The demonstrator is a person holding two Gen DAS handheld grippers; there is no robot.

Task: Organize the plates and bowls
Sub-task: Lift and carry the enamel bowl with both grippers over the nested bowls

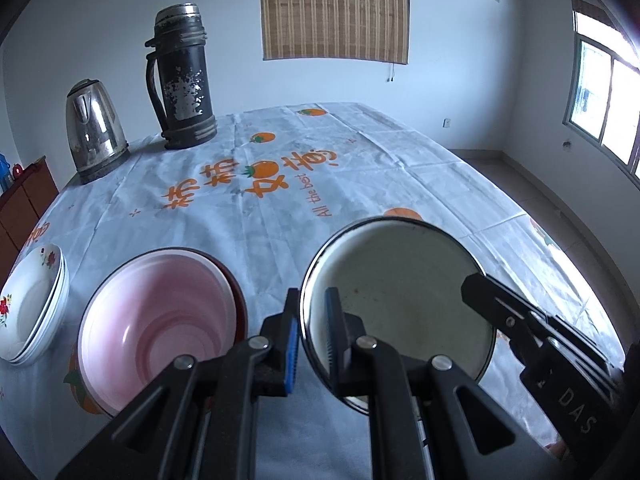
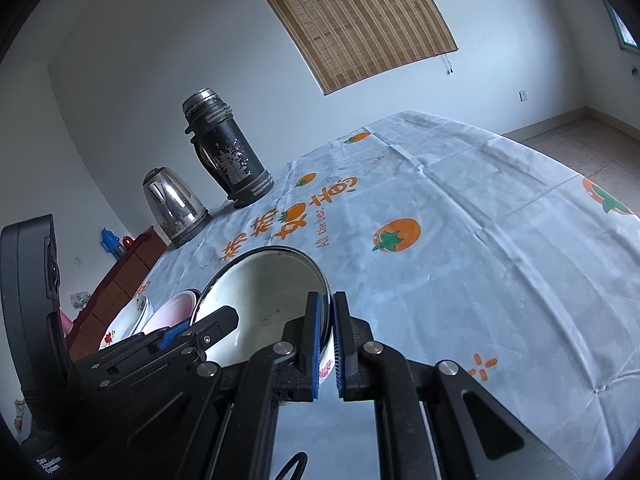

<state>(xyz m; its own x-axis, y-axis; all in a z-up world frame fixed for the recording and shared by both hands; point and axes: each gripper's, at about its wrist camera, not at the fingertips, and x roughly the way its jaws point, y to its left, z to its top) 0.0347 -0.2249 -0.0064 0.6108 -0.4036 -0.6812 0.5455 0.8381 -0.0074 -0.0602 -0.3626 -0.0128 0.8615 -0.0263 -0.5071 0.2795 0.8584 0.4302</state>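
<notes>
The enamel bowl (image 1: 400, 300) is gripped by its rim at frame centre between left claw (image 1: 312, 340) and right claw (image 2: 327, 344), beside the pink bowl (image 1: 160, 320).

pink bowl (image 1: 160, 320) near rim hidden behind left tool (image 1: 312, 336), plate stack (image 1: 32, 312) cut off at frame edge

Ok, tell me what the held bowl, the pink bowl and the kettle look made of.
Held bowl: probably enamelled metal, glossy off-white with a thin dark rim and dark specks. Pink bowl: likely plastic, matte with soft ridges. Kettle: stainless steel, mirror-like reflections.
</notes>
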